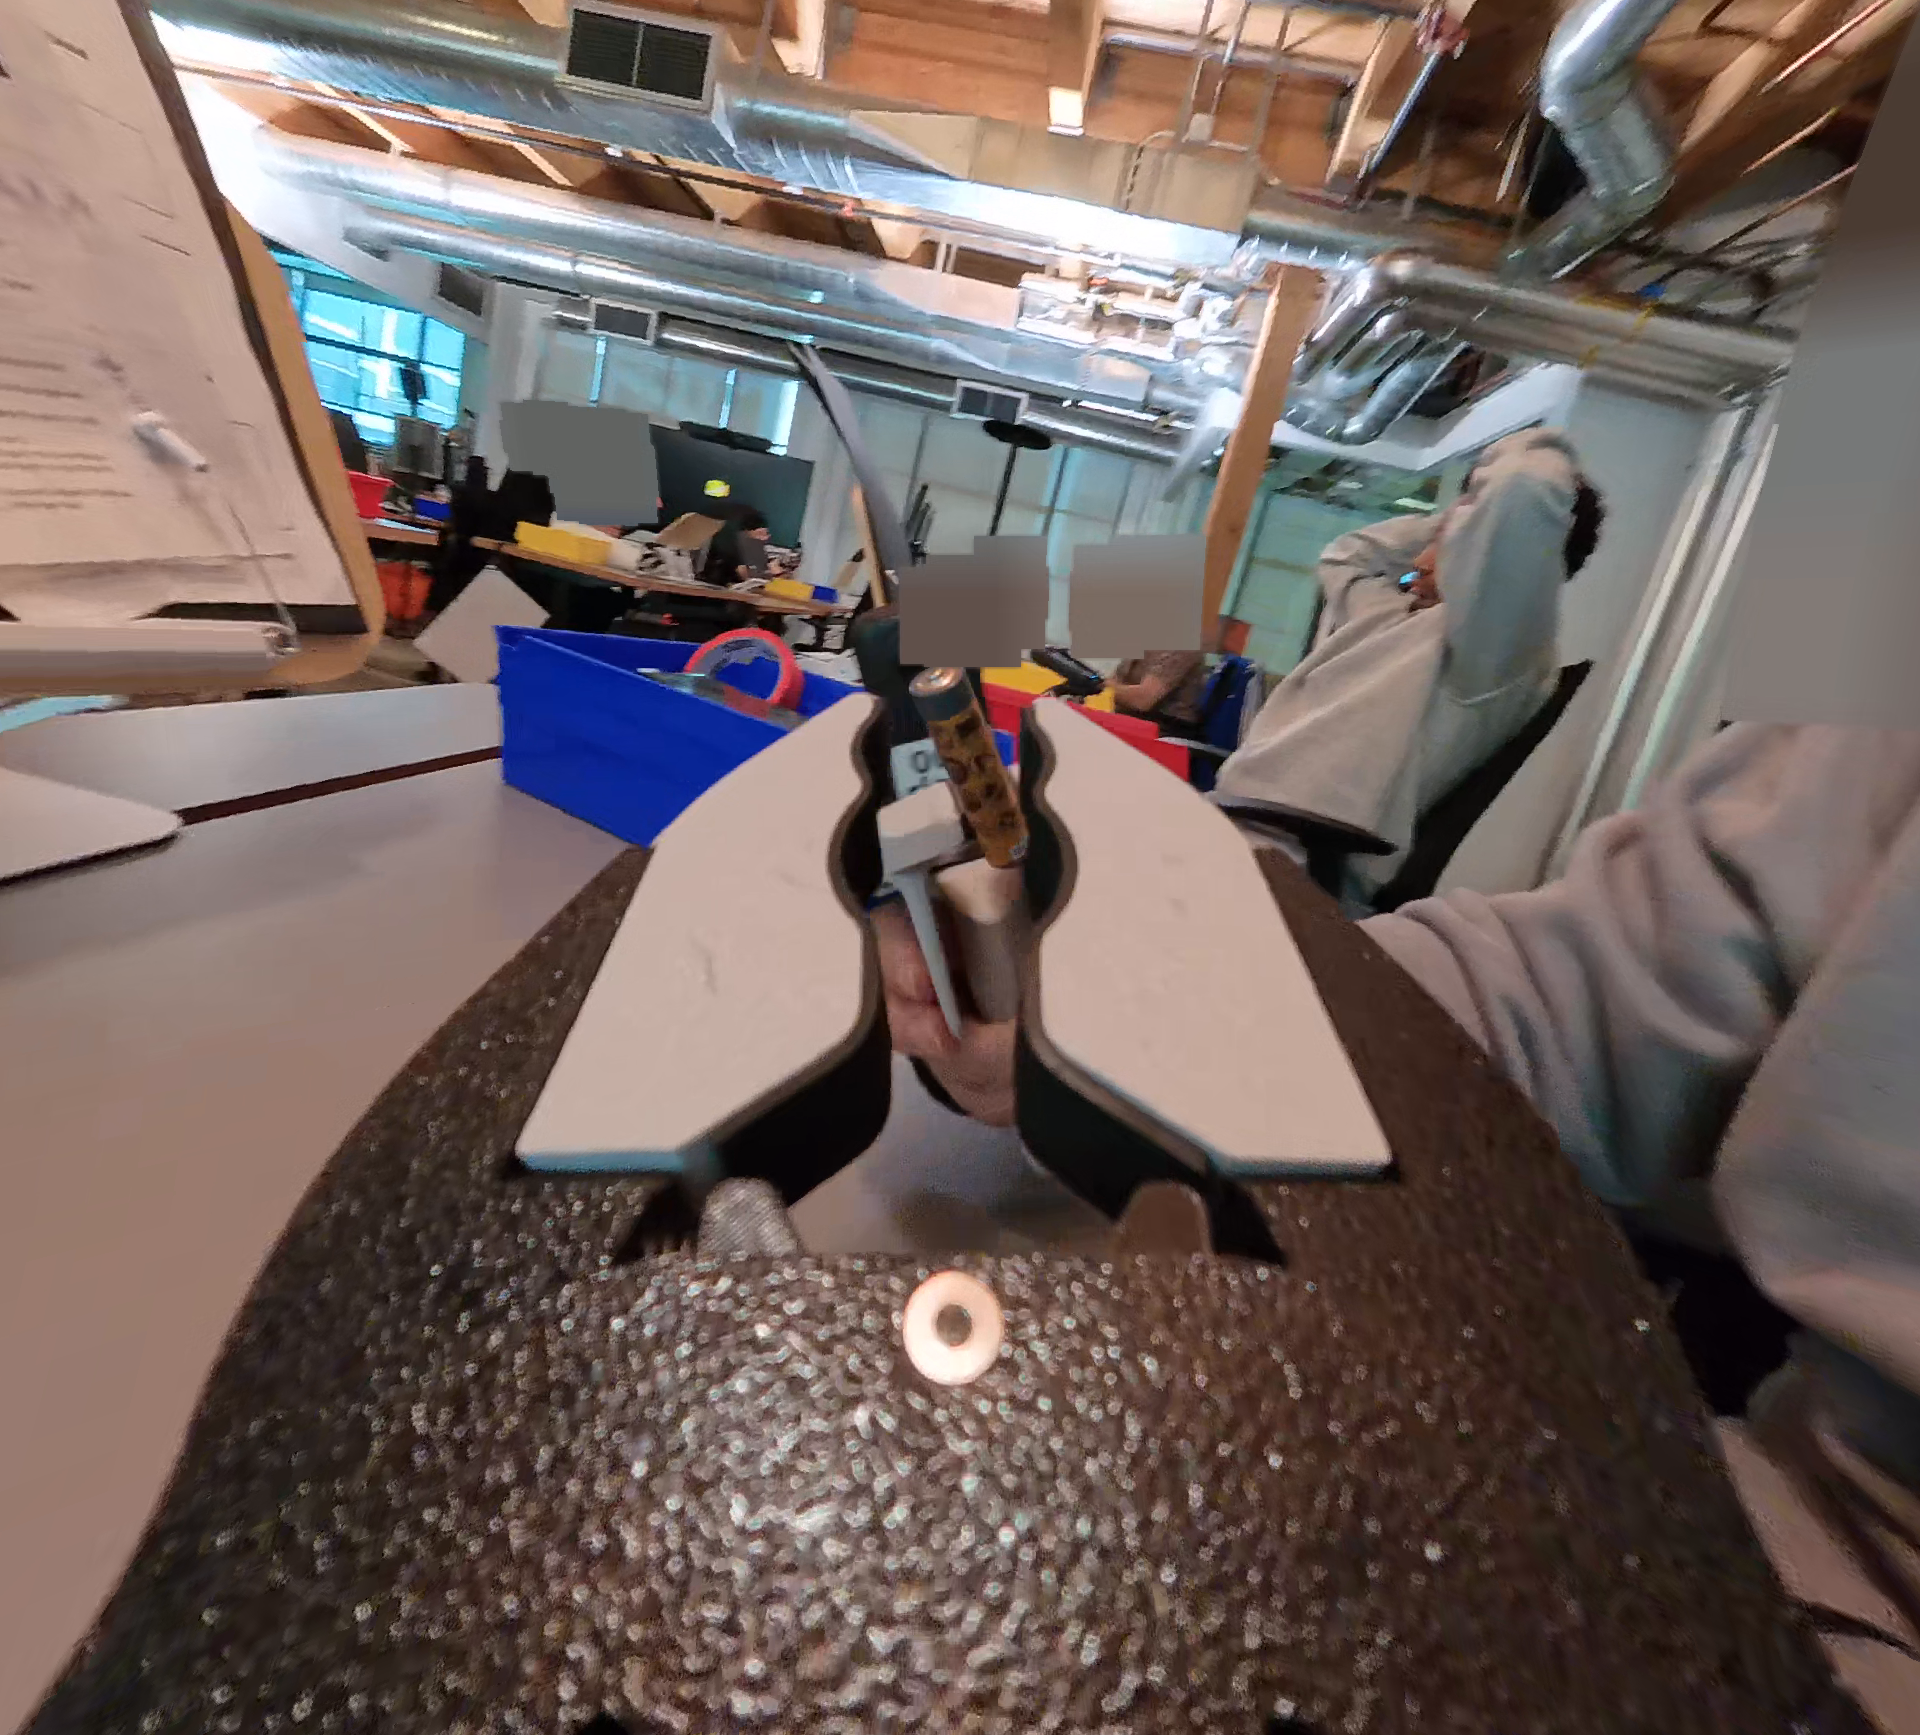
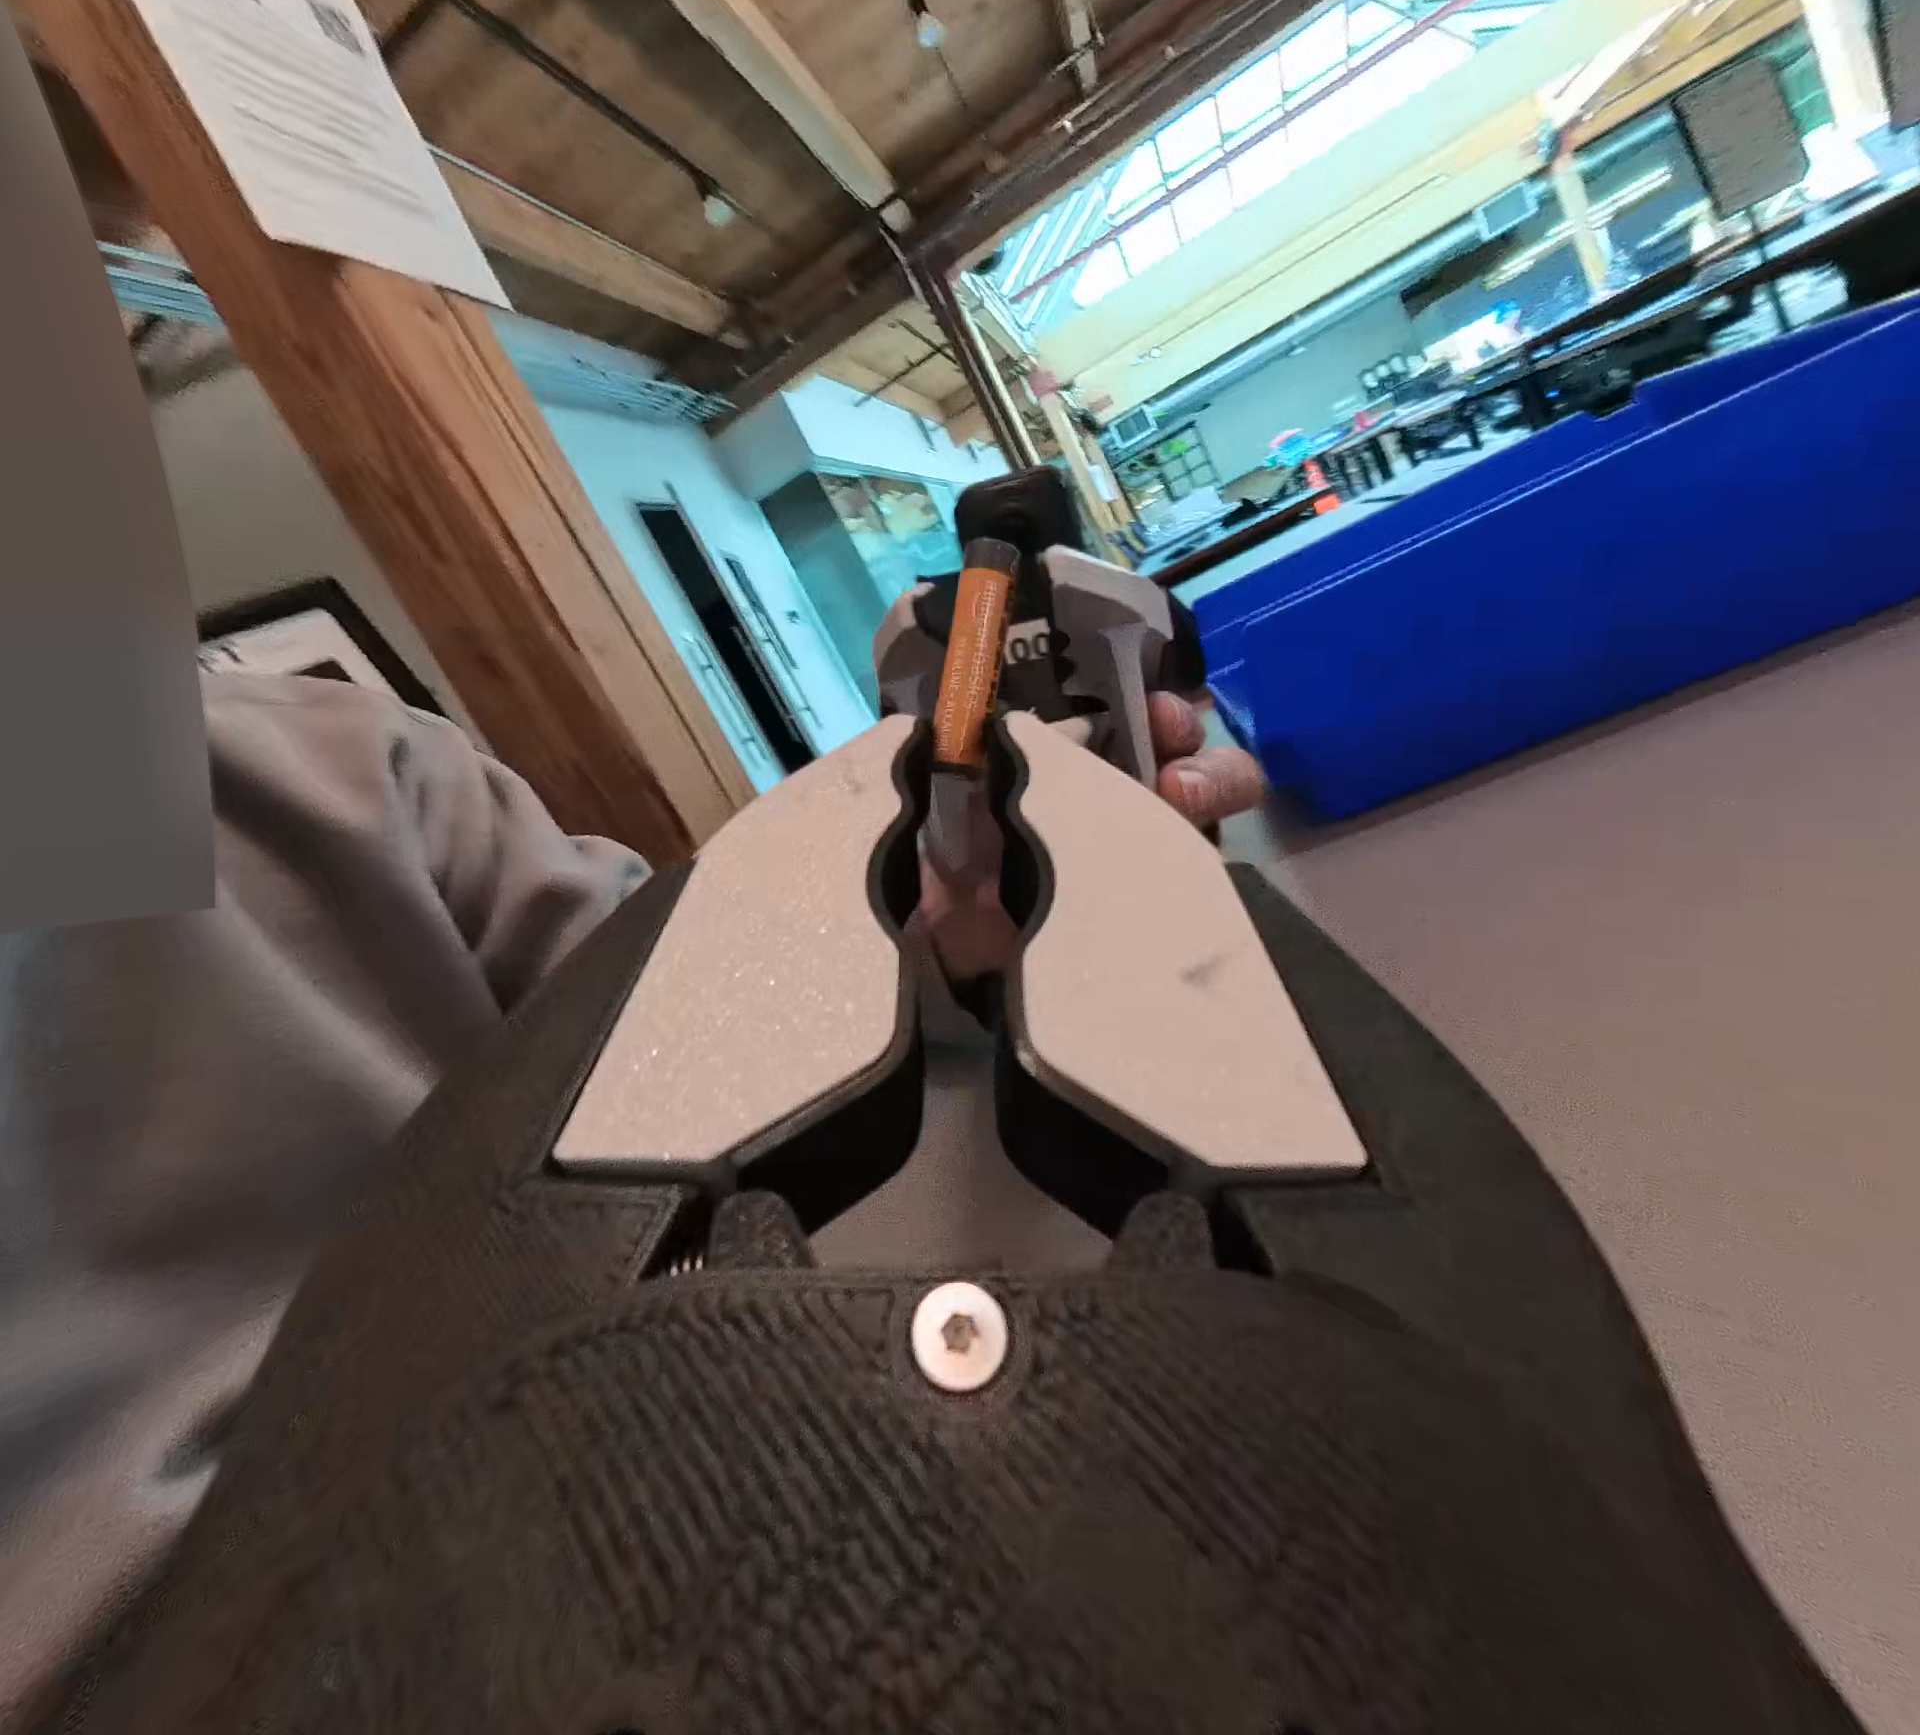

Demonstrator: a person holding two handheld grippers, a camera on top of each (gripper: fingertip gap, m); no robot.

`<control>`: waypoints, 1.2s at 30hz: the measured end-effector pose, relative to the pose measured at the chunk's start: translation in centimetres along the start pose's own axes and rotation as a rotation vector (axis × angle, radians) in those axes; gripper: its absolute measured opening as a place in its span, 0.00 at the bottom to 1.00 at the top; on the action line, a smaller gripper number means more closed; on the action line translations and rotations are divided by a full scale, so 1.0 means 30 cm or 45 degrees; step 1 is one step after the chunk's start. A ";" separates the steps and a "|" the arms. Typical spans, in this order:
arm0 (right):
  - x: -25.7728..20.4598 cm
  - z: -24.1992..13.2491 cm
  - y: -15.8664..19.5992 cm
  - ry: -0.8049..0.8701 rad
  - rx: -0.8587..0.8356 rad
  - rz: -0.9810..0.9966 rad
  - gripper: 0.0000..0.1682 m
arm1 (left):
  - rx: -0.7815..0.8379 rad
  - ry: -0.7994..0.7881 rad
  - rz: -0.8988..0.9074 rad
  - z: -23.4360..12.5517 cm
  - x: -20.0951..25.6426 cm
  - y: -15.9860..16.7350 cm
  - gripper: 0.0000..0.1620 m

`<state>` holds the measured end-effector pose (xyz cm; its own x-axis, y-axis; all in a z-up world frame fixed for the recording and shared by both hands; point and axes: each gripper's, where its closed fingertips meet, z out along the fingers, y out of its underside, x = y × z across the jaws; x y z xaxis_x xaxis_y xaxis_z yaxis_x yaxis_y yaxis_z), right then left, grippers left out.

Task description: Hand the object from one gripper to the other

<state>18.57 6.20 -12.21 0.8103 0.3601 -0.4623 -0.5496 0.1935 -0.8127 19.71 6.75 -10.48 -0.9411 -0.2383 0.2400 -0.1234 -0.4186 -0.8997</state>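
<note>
An orange and black battery (image 2: 964, 667) stands nearly upright, its lower end pinched between the fingertips of my right gripper (image 2: 961, 731), which is shut on it. In the left wrist view the battery (image 1: 968, 766) sits between the spread fingers of my left gripper (image 1: 951, 719), closer to the right finger; I cannot tell if it touches. The left gripper is open. The right gripper (image 1: 951, 864) shows behind it, pointing up at the battery from below. In the right wrist view the left gripper (image 2: 1023, 646) faces me with its fingers wide apart behind the battery.
A grey table (image 1: 260, 958) lies below both grippers. A blue bin (image 1: 623, 750) stands on it, also in the right wrist view (image 2: 1558, 584). A wooden post (image 2: 343, 397) with a paper sheet is at left. A grey sleeve (image 1: 1662, 1010) is close on the right. The grippers are tip to tip, or close to it.
</note>
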 end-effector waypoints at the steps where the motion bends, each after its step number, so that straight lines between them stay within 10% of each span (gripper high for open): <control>1: -0.007 0.000 0.003 -0.029 -0.005 0.029 0.06 | 0.002 0.042 -0.039 0.000 0.009 0.001 0.13; 11: 0.024 0.008 0.017 0.094 -0.009 -0.003 0.06 | -0.079 0.058 -0.036 0.011 0.013 0.032 0.06; 14: 0.099 -0.020 0.013 0.331 -0.013 -0.058 0.22 | -0.176 -0.167 0.295 -0.003 -0.053 0.052 0.06; 21: 0.078 -0.006 0.029 0.149 0.001 0.316 0.34 | -0.467 -0.258 1.272 0.028 -0.032 0.138 0.06; 36: 0.081 -0.010 0.069 0.191 -0.173 0.194 0.29 | -0.544 -0.307 1.454 0.022 -0.057 0.162 0.06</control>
<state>19.46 7.20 -15.12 0.7471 0.2342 -0.6220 -0.6432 0.0190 -0.7654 20.93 4.54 -15.01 -0.5010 -0.4522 -0.7379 0.5924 0.4424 -0.6733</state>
